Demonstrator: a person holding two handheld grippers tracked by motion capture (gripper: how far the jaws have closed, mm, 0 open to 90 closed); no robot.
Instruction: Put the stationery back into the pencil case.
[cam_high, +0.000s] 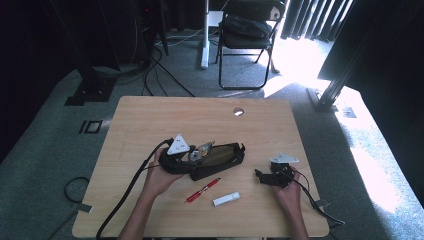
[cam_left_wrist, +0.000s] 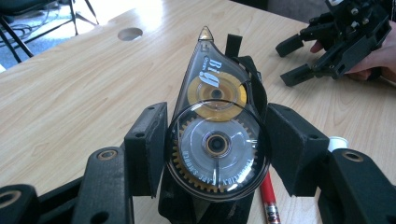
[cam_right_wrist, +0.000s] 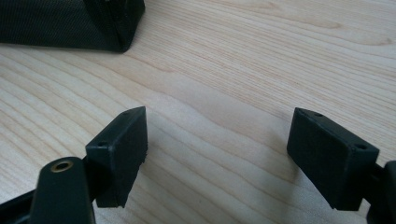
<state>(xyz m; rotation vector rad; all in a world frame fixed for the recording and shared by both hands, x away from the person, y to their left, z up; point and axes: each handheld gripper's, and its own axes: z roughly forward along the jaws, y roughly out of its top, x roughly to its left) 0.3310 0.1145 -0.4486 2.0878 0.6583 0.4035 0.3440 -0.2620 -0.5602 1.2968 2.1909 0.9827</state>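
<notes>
Clear-plastic correction tape dispenser (cam_left_wrist: 215, 140): clamped between the left gripper (cam_left_wrist: 217, 149) jaws, held over the open black pencil case (cam_high: 220, 159). Step, judged: stowing. Next: lower into the case, then release. Right gripper (cam_right_wrist: 217, 156): jaws wide, empty, over bare table (cam_right_wrist: 261, 56).

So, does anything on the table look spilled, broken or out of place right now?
Nothing stands out. The left gripper holds the correction tape dispenser over the open black pencil case; the red pen and white tube lie intact on the table.
</notes>
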